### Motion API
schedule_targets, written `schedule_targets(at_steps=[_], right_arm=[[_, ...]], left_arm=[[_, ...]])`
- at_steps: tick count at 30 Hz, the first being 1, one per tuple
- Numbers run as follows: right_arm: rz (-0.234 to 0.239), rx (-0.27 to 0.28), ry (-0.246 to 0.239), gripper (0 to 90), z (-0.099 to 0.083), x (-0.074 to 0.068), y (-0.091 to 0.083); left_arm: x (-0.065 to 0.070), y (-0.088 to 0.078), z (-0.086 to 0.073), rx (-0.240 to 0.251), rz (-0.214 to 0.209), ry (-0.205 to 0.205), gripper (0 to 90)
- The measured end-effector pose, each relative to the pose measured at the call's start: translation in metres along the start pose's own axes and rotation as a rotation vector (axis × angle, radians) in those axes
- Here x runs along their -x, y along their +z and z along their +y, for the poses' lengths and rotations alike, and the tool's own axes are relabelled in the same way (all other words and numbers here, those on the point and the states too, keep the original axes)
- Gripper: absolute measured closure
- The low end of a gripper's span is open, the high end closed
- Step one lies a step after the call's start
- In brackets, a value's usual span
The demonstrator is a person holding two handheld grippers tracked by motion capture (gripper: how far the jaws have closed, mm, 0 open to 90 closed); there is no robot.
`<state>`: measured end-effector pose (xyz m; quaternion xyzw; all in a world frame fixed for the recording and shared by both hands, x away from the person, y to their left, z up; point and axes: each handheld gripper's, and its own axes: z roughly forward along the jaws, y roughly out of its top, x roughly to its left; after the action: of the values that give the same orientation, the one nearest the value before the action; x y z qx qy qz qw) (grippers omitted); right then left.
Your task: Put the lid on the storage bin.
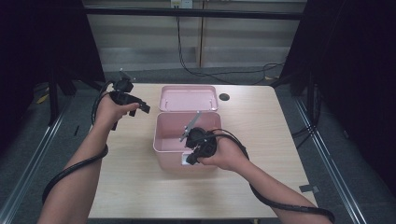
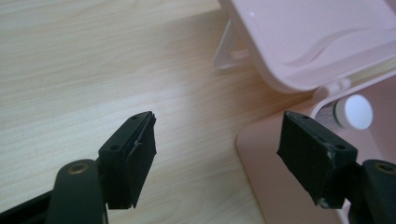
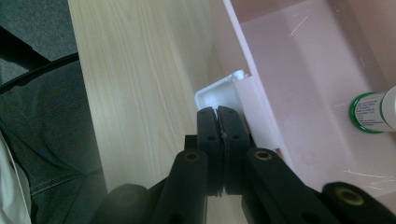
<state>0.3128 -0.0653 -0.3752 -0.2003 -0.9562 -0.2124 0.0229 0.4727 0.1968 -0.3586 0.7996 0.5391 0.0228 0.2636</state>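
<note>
A pink box (image 1: 164, 140) stands open mid-table, its lid (image 1: 189, 98) folded flat behind it. Inside lies a small bottle with a white cap (image 2: 353, 112) and a green band (image 3: 371, 112). My right gripper (image 1: 190, 159) is at the box's front wall; its jaws (image 3: 217, 116) are shut, tips pinching the edge of the white latch (image 3: 217, 91). My left gripper (image 1: 140, 108) hovers over bare table left of the lid. Its jaws (image 2: 219, 154) stand open with nothing between them, the box corner (image 2: 271, 154) just past the right pad.
A small dark round spot (image 1: 224, 97) sits on the wooden table (image 1: 261, 140) right of the lid. Bare wood lies to both sides of the box and in front of it. Cables (image 1: 205, 72) run on the floor behind.
</note>
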Motion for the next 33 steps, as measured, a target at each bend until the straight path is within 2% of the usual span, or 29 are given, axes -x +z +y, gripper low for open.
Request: schedule_targets(at_steps=[2, 12, 14, 33], right_arm=[[0.002, 0.002, 0.004, 88.9, 0.0, 0.0, 0.0], [0.003, 0.004, 0.007, 89.0, 0.0, 0.001, 0.0], [0.003, 0.006, 0.003, 89.0, 0.0, 0.001, 0.0], [0.013, 0.002, 0.004, 89.0, 0.001, 0.002, 0.0]], left_arm=[[0.003, 0.0, 0.005, 0.002, -0.006, -0.012, 27.7], [0.018, 0.007, 0.029, -0.015, -0.006, 0.008, 29.8], [0.021, 0.009, 0.033, -0.014, -0.009, 0.001, 30.1], [0.031, 0.029, 0.06, -0.049, 0.021, -0.002, 36.2]])
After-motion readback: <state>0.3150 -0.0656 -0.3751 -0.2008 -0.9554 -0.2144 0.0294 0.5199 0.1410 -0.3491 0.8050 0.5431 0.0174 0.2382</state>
